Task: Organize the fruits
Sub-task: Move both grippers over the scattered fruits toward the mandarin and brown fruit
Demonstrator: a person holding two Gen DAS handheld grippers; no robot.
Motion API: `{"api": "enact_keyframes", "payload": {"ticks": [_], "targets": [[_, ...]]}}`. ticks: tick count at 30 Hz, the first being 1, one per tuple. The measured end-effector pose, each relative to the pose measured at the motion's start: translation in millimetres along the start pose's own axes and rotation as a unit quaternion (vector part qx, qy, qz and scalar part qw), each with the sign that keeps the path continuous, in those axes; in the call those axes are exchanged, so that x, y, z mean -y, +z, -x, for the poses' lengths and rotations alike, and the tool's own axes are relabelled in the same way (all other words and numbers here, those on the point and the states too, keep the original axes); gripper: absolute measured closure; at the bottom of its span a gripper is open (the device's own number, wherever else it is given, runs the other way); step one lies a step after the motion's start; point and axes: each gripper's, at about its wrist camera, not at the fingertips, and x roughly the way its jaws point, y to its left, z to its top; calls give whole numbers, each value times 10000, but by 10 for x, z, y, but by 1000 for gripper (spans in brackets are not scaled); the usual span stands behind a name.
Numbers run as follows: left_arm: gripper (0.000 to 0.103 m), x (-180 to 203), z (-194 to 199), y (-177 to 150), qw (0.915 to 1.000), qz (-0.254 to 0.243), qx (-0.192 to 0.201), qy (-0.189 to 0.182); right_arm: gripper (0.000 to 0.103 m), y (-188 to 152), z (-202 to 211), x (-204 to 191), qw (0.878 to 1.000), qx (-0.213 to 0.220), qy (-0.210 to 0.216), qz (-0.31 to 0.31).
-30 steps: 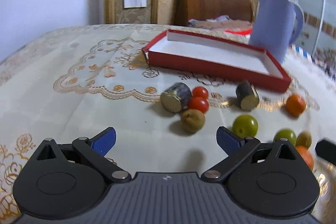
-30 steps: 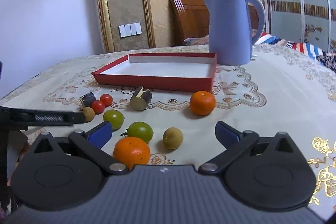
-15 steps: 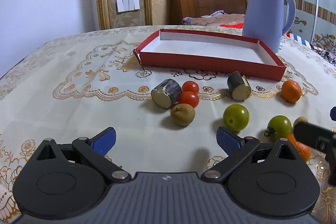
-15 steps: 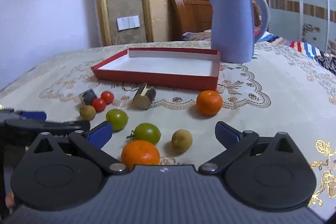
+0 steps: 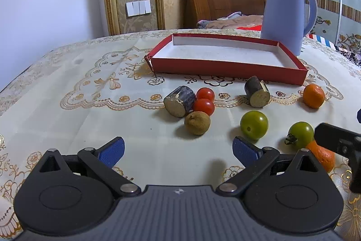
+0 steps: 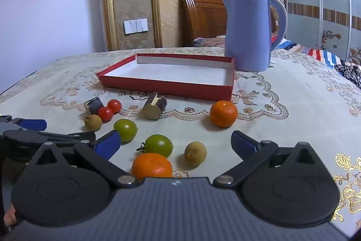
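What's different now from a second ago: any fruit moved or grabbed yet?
Nothing grabbed. The left claw has leveled out and now faces the brown fruit; the right claw eased forward over the near orange. Both stay open and empty. Every fruit lies where it was, and the red tray remains empty.

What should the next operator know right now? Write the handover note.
Left gripper: open, empty, low over the table.
Right gripper: open, empty, with the near orange between its fingers.
Red tray: nothing in it.
All fruit lies loose on the tablecloth before the tray, including the far orange and two red tomatoes.
Done: nothing.
Left: all of it.
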Motion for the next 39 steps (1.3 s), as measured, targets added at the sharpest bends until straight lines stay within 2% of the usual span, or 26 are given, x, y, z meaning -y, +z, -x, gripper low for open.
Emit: {"api": "enact_keyframes", "payload": {"ticks": [5,15,39], "targets": [[0,6,25,-16,10000,-33,41,21,0,10,-53,30,9997,-56,-127,-184],[0,14,33,-28,9999,-80,58,32,0,19,-74,4,9996,-33,-275,-64],[0,22,40,-50,9999,-137,70,61,0,-13,-67,3,9997,-64,-217,-115]]}}
